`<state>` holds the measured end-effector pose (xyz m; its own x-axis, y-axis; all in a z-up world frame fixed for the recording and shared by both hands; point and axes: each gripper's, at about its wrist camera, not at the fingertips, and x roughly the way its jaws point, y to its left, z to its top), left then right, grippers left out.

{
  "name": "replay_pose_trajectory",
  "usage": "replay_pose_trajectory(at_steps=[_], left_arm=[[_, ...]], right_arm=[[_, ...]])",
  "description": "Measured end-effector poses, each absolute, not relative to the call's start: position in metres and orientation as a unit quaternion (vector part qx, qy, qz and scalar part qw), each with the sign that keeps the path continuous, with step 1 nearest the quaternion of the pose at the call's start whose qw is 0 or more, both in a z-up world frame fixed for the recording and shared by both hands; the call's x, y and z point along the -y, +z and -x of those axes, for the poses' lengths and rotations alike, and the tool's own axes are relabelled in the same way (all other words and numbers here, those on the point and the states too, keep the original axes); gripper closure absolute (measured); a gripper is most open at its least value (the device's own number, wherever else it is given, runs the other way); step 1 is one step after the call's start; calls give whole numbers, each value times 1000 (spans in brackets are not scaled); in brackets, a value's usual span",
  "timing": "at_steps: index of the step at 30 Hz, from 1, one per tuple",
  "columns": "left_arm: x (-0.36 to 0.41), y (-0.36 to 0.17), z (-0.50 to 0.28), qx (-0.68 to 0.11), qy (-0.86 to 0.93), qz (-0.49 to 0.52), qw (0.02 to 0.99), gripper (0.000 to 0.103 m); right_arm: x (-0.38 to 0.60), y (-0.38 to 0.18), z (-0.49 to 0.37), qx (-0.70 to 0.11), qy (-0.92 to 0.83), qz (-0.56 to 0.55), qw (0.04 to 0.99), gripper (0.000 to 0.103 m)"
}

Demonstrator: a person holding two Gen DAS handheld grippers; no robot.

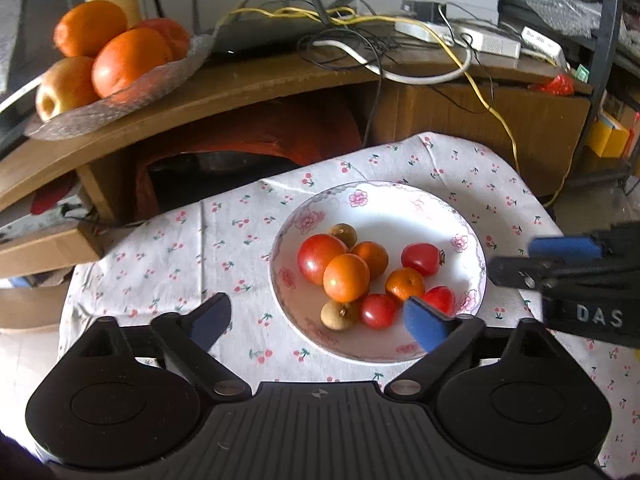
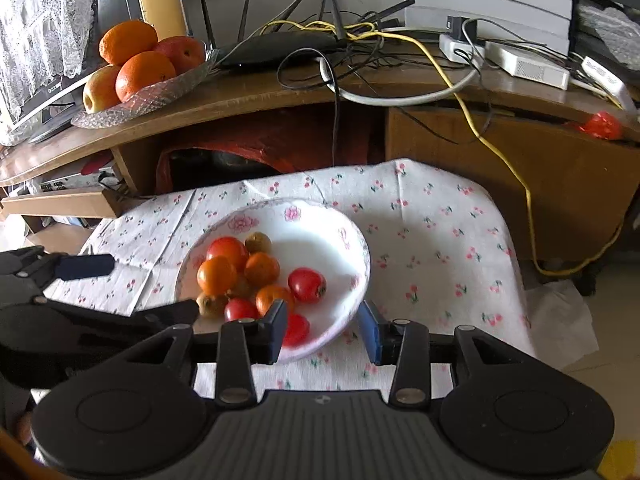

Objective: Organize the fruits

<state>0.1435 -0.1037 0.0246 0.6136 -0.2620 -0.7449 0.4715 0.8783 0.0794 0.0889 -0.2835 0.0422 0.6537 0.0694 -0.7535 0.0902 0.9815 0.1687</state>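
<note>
A white flowered plate (image 1: pixel 400 208) (image 2: pixel 320 236) on a cherry-print cloth holds red tomatoes (image 1: pixel 320 258) (image 2: pixel 306 284), small oranges (image 1: pixel 346 278) (image 2: pixel 216 276) and brown longans (image 1: pixel 338 314) (image 2: pixel 258 242). My left gripper (image 1: pixel 318 322) is open at the plate's near left; its right blue pad (image 1: pixel 424 324) hangs over the near rim by a tomato (image 1: pixel 440 298). It also shows in the right wrist view as the left gripper (image 2: pixel 154 286). My right gripper (image 2: pixel 323 330) (image 1: pixel 514 258) is open and straddles the plate's near right rim, its left finger beside a tomato (image 2: pixel 298 330).
Behind the cloth-covered table stands a curved wooden shelf (image 1: pixel 280 80) (image 2: pixel 280 92). On its left is a glass dish (image 1: pixel 160 80) (image 2: pixel 160 94) of large oranges and an apple. A router, power strips and tangled cables (image 1: pixel 400 40) (image 2: pixel 400 52) lie along the shelf.
</note>
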Motion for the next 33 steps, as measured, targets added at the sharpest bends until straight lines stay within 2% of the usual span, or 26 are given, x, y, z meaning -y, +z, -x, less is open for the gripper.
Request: replay_pose_trajectory(at_steps=[2,5,11,33], left_arm=[[100,27,-137,-385,-204,-132,890,6],[95,30,-126,-381,-203,-127,893,0],[79,41,-97,-359,-200,-106,906,0],[49,36,-48,-402,-191,-64,893,0]], right_arm=[[282,43,-79,-419,-6,-97,903,65],[282,45,-63,-420,-8,-106,901,65],[275,53,-30,-413,-2,-122,902,65],[250,64,40,-399,6,-134,907,64]])
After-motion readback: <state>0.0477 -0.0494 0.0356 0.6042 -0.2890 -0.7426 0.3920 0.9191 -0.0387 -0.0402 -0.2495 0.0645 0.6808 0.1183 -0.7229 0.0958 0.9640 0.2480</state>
